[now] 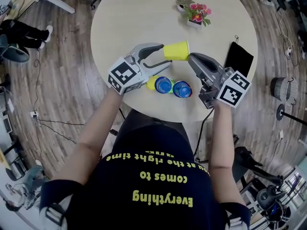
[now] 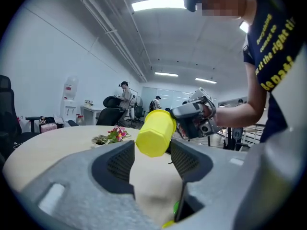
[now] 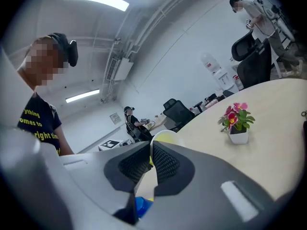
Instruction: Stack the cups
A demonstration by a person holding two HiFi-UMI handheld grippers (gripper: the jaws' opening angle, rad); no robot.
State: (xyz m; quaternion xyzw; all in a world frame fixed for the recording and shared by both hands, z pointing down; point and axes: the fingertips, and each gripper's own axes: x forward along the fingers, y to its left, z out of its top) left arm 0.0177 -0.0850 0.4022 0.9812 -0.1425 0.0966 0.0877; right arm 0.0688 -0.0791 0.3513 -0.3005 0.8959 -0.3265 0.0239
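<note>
A yellow cup [image 1: 176, 50] hangs on its side above the round table [image 1: 134, 23], between my two grippers. My right gripper [image 1: 191, 56] is shut on its rim, and the yellow rim [image 3: 165, 137] shows pinched at that gripper's [image 3: 151, 150] tips. My left gripper [image 1: 164, 55] stands open around the cup's base. In the left gripper view the cup [image 2: 154, 132] sits between the spread jaws of the left gripper [image 2: 152, 150], free of the pads, with the right gripper [image 2: 194, 119] behind it. Two cups with blue insides [image 1: 163, 85] [image 1: 182, 88] lie side by side below.
A small pot of pink flowers [image 1: 195, 14] stands at the table's far side. A flat black object [image 1: 238, 58] lies at the right edge. My body is close to the near edge. Office chairs and people are in the background [image 2: 125, 97].
</note>
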